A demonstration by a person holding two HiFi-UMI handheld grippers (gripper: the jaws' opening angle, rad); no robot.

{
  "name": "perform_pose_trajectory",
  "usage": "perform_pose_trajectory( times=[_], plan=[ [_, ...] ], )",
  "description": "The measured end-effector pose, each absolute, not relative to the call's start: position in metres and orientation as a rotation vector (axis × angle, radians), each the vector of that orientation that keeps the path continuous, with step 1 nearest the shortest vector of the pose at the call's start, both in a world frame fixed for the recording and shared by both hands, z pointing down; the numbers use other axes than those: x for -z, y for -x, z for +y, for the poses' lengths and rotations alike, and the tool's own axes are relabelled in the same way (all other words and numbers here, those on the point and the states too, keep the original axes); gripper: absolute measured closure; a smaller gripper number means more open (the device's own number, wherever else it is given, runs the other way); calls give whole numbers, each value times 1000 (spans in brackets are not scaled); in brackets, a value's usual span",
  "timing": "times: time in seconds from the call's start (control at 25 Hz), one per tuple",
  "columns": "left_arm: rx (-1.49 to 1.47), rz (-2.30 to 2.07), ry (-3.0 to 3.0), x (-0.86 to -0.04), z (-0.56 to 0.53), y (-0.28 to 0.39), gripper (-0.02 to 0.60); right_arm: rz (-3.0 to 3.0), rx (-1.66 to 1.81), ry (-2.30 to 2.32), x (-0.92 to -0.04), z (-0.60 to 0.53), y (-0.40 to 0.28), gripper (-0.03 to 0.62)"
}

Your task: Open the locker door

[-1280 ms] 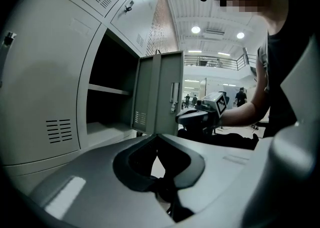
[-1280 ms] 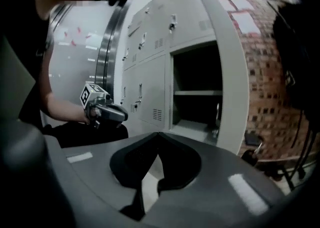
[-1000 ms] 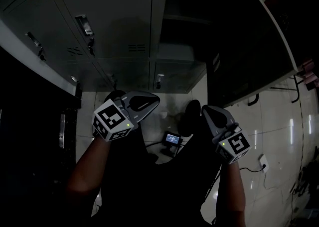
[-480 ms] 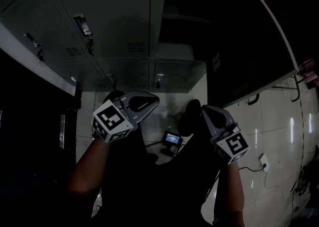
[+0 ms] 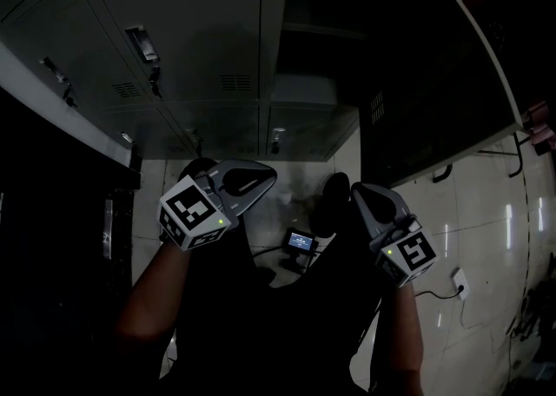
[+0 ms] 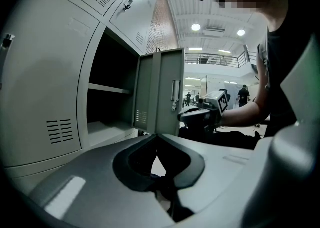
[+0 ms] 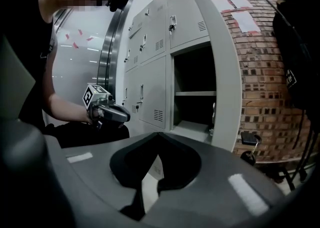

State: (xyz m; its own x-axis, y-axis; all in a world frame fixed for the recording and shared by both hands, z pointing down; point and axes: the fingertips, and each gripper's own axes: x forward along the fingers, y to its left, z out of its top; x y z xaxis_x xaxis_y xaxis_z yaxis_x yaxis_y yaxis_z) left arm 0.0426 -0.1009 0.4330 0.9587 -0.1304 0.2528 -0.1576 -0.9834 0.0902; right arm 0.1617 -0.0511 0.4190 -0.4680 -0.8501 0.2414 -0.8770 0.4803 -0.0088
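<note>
Head view steeply down, gripper views face each other, sharing locker (image 7: 195, 93)

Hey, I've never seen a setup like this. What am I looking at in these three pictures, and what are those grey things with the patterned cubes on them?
There is no robot here. A person holds a hand tool in each hand: the left gripper and the right gripper. The patterned cubes are part of those tools.

The dark picture comes from a camera on the person's head, looking down at both tools, a tiled floor and grey lockers. The other two come from a camera riding on each tool, looking along its jaws.

Both pairs of jaws are closed and hold nothing. In front of them one locker door stands swung open, with a shelf showing inside. A brick wall stands beside the lockers.
</note>
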Motion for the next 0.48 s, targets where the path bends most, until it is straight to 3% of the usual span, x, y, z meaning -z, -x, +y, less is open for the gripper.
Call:
perform_pose_trajectory(
  times=[0.48],
  plan=[
    [-377, -223, -3001, -434, -100, -43, 569, -2516, -171, -1474, -420, -50, -158, 593]
  ],
)
